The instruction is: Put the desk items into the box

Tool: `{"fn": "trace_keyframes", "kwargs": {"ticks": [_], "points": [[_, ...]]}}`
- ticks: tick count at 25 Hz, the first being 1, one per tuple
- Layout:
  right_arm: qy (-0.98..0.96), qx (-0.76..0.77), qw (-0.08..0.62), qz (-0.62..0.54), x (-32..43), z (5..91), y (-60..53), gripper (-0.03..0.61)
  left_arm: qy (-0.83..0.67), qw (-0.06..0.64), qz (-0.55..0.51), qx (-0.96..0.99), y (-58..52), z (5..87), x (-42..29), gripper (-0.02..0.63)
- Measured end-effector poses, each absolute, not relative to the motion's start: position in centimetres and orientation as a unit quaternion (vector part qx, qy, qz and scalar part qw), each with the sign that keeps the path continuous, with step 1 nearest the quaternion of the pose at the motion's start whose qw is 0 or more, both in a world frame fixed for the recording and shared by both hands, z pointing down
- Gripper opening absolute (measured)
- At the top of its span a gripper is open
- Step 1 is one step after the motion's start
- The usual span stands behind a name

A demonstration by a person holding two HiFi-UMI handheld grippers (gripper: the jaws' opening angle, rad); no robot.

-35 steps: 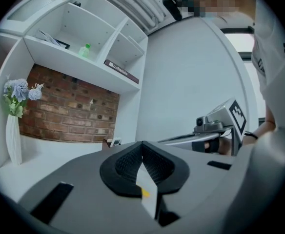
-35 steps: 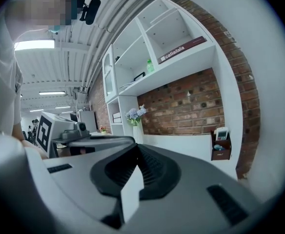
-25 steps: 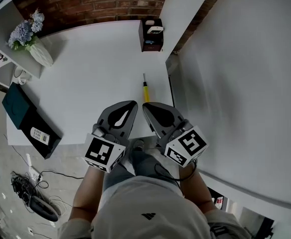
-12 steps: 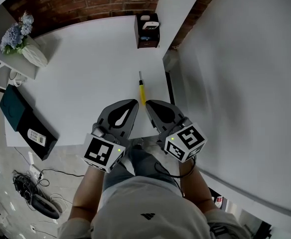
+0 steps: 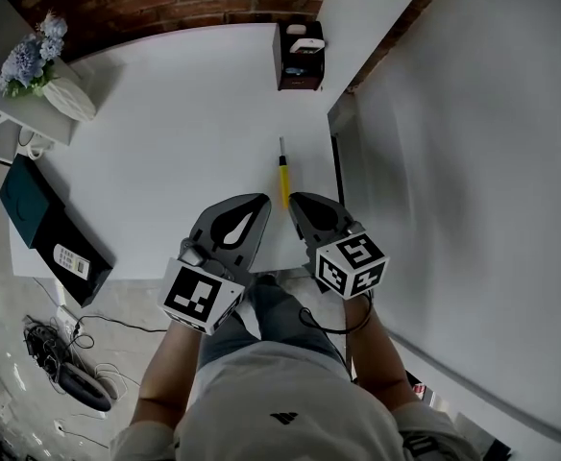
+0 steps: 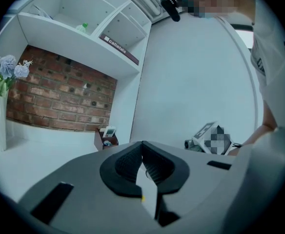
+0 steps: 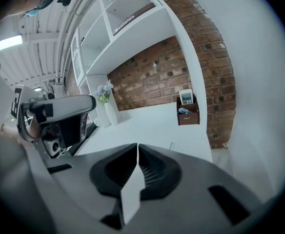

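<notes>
With jaws closed on nothing, the left gripper and right gripper flank the near end of what looks like a yellow-handled screwdriver, which lies on the worktop pointing lengthwise toward the far box, marginally nearer the right.

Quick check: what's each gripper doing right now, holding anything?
Left gripper: closed, nothing between the jaws.
Right gripper: closed, nothing between the jaws.
</notes>
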State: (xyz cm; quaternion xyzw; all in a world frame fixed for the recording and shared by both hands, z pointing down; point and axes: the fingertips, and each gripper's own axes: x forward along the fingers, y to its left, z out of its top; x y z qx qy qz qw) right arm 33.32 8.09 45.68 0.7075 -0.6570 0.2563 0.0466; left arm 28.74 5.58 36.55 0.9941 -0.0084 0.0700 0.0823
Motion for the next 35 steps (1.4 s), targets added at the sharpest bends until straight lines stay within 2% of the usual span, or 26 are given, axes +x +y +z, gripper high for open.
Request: {"fn": "trace_keyframes", "kwargs": {"ticks": [6,11,17,35], "points": [[-0.642,0.706,0.064,0.29,34.1,48.8,7.3,0.013,-0.011,0.09,0.081,0.993,4.4,37.8,29.0,0.012],[-0.628,0.704,0.086,0.32,35.0,51.3,6.7,0.047,-0.007,0.095,0.086,0.992,3.9,38.4,29.4,0.012],[-0.614,0.704,0.105,0.343,35.7,53.7,6.3,0.059,-0.006,0.109,0.095,0.989,3.2,39.0,29.6,0.012],[-0.584,0.697,0.15,0.389,36.1,56.7,4.9,0.092,-0.023,0.125,0.098,0.987,1.1,39.8,29.1,0.012]]}}
